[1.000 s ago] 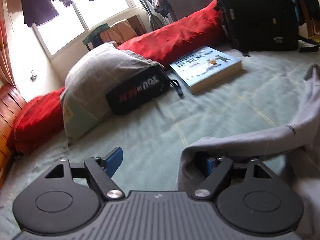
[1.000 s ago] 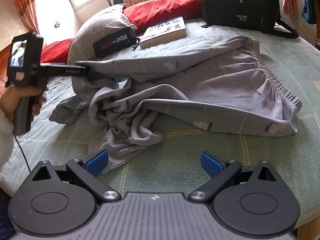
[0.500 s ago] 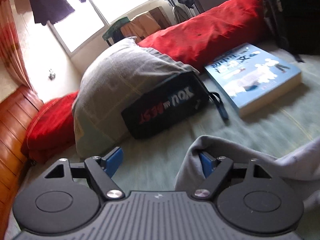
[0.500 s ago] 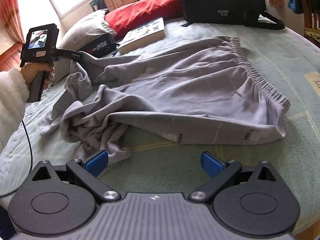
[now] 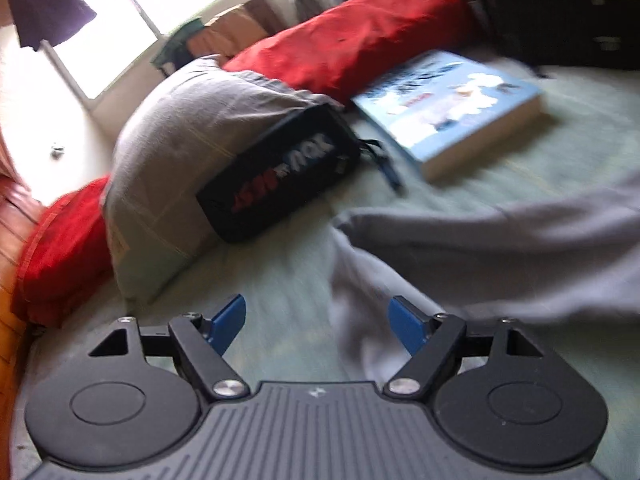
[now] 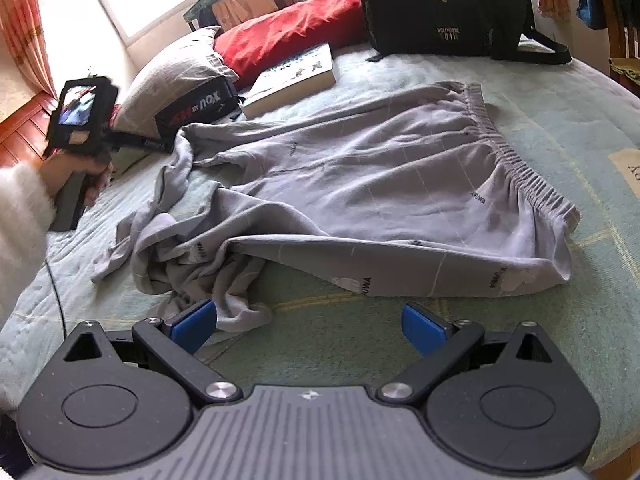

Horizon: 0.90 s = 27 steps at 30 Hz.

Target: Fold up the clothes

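Bed: covered by a pale green quilted spread; everything lies on it.
Trousers: grey, with an elastic waistband at the right; spread across the middle of the bed, one leg stretched out toward the left, the other bunched in a heap at the near left.
Left hand-held gripper: jaws stand wide apart; grey cloth of the trouser leg lies just ahead and between the blue pads, neither pad pressing on it. In the right wrist view it shows at the far left, its tip at the end of the trouser leg.
Left hand: wrapped round the gripper's handle, in a fluffy white sleeve.
Right hand-held gripper: jaws wide apart, nothing between them; low over the near edge of the bed, its left pad just beside the bunched leg.
Pouch: black, with red and white lettering, closed, contents unseen; leans against a grey pillow.
Book: blue cover, flat on the bed just right of the pouch.
Red pillow: long, behind the book.
Backpack: black, closed, at the far side of the bed; contents unseen.
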Each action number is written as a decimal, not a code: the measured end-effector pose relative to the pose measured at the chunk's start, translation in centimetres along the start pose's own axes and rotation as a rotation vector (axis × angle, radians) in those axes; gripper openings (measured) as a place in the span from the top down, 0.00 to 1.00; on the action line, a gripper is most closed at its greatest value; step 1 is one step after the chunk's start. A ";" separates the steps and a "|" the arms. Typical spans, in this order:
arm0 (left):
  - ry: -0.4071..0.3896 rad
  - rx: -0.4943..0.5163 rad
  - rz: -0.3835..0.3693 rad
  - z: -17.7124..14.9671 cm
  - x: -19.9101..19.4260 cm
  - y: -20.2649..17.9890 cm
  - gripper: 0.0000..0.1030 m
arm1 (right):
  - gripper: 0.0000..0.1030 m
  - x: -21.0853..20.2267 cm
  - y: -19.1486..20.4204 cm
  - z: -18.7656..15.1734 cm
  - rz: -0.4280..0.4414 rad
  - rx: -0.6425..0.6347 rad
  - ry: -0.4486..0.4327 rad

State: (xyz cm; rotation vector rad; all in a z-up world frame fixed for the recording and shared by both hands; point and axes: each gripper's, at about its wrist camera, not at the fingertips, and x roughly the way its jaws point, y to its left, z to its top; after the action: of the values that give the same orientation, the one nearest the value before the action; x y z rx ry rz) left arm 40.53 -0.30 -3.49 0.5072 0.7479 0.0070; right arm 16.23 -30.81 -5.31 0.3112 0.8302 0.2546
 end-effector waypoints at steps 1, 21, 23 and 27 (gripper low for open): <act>0.004 0.001 -0.034 -0.8 -1.2 0.0 0.22 | 0.02 -0.3 0.2 0.0 0.003 -0.003 -0.004; -0.009 0.089 0.066 -10.4 -6.2 0.0 0.18 | 0.01 -2.9 4.7 -1.4 0.023 -0.087 -0.022; -0.014 0.066 0.097 -10.0 -5.7 1.1 0.18 | 0.01 -2.5 4.6 -1.3 0.021 -0.087 -0.016; 0.001 0.031 0.153 -9.4 -4.1 3.3 0.18 | 0.01 -1.5 4.4 -1.2 0.015 -0.079 -0.001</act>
State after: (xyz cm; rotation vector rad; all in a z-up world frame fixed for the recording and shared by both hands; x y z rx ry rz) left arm 31.94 6.01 -5.17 0.5931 0.7096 0.1383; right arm 13.88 -27.05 -3.42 0.2440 0.8148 0.3005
